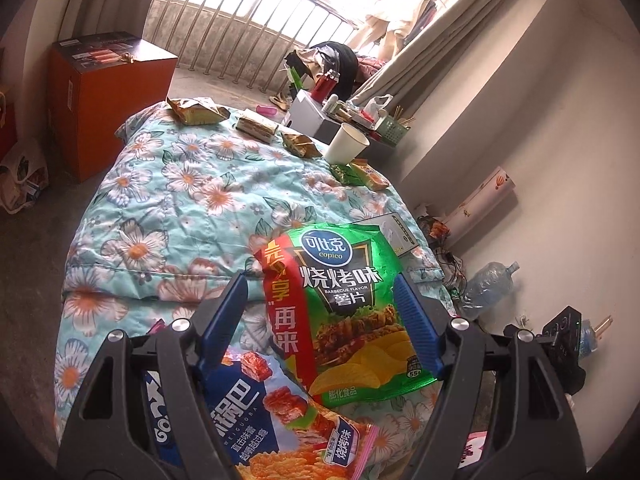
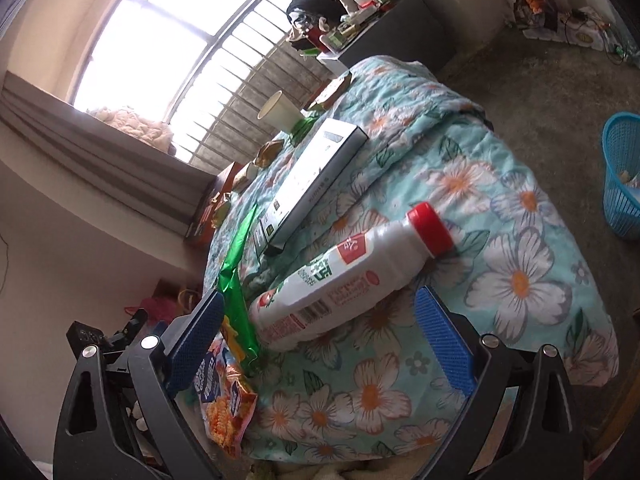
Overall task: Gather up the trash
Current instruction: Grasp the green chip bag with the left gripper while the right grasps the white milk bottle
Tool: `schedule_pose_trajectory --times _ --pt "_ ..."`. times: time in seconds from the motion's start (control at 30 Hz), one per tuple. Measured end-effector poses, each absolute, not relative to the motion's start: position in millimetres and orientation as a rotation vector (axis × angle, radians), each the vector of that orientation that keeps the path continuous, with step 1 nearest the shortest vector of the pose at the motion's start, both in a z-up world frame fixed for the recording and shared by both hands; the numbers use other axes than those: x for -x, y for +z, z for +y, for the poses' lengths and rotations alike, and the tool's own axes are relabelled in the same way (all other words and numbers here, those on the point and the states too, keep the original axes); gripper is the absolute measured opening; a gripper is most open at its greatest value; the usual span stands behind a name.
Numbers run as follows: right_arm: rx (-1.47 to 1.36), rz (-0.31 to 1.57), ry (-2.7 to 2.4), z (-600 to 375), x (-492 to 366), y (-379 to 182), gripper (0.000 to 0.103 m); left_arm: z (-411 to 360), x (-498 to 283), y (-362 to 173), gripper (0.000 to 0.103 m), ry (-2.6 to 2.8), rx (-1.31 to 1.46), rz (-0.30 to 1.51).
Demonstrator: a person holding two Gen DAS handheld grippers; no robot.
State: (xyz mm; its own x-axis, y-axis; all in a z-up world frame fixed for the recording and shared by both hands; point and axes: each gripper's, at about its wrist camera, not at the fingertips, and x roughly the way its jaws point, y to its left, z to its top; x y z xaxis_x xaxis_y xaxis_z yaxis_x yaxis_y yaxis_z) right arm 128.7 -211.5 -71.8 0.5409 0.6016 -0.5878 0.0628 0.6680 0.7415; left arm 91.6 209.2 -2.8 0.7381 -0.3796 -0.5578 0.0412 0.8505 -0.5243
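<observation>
A green barbecue chip bag [image 1: 352, 308] lies on the flowered quilt [image 1: 180, 200] over a blue and orange snack bag [image 1: 256, 412]. My left gripper [image 1: 320, 292] stands open astride the green bag; the right pad is at the bag's edge, the left pad clear of it. A white bottle with a red cap [image 2: 352, 276] lies on its side on the quilt [image 2: 500, 240]. My right gripper [image 2: 320, 296] is open just before the bottle's base, pads not touching it. To its left are the green bag's edge [image 2: 236, 292] and the snack bag [image 2: 224, 396].
Further up the quilt are a paper cup [image 1: 346, 144], several crumpled wrappers [image 1: 196, 110] and a flat white box [image 2: 316, 176]. A blue mesh basket [image 2: 624, 176] stands on the floor at right. An orange box [image 1: 108, 96] and a big plastic jug [image 1: 488, 284] flank the bed.
</observation>
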Motion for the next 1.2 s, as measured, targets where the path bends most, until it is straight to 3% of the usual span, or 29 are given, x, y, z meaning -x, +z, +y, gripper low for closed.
schedule_pose_trajectory --times 0.47,0.53,0.63,1.03,1.2 --pt "-1.020 1.103 0.226 -182.0 -174.6 -133.7 0.086 181.0 -106.0 -23.9 0.071 -0.381 0.506 0.762" --pt "-1.019 1.085 0.198 -181.0 -177.4 -132.9 0.086 178.8 -107.1 -27.1 0.071 -0.389 0.501 0.771" --pt "-0.997 1.065 0.144 -180.3 -180.3 -130.6 0.071 176.3 -110.2 -31.5 0.071 -0.395 0.502 0.786" --pt "-0.796 0.924 0.104 -235.6 -201.8 -102.5 0.069 171.2 -113.7 -31.8 0.071 -0.377 0.467 0.807" --pt "-0.700 0.952 0.160 -257.8 -196.0 -94.2 0.062 169.4 -117.9 -31.3 0.071 -0.352 0.440 0.820"
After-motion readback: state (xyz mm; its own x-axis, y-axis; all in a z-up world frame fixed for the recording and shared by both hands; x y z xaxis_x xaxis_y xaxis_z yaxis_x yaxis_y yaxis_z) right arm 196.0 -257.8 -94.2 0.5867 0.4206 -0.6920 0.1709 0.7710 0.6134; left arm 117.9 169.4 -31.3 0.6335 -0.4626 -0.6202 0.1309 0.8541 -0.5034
